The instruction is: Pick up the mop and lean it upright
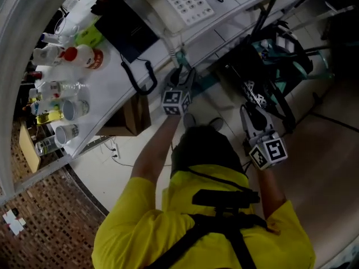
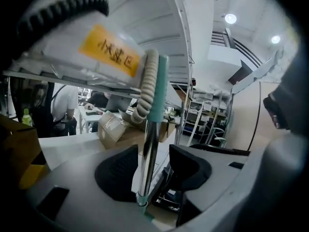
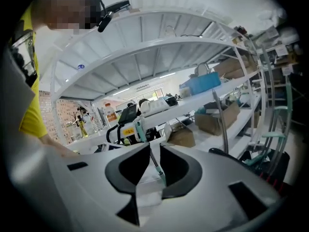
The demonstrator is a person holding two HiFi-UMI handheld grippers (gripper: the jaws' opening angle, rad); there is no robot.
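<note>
The mop (image 1: 180, 58) stands nearly upright, its teal grip leaning against the edge of the white table (image 1: 112, 88). In the left gripper view its metal pole (image 2: 148, 129) rises between the pads, close to the left pad, with a gap to the right one; the teal grip (image 2: 157, 91) rests beside a coiled phone cord (image 2: 147, 81). My left gripper (image 1: 180, 83) (image 2: 153, 153) is open around the pole. My right gripper (image 1: 255, 119) (image 3: 153, 151) hangs lower to the right, jaws slightly apart and empty, facing the mop (image 3: 155, 166) from a distance.
A telephone (image 1: 174, 4), a red-capped bottle (image 1: 84, 56) and several jars stand on the table. A cardboard box (image 1: 134, 114) sits under it. Dark framed equipment (image 1: 275, 55) crowds the floor at right. Shelving (image 3: 227, 81) fills the background.
</note>
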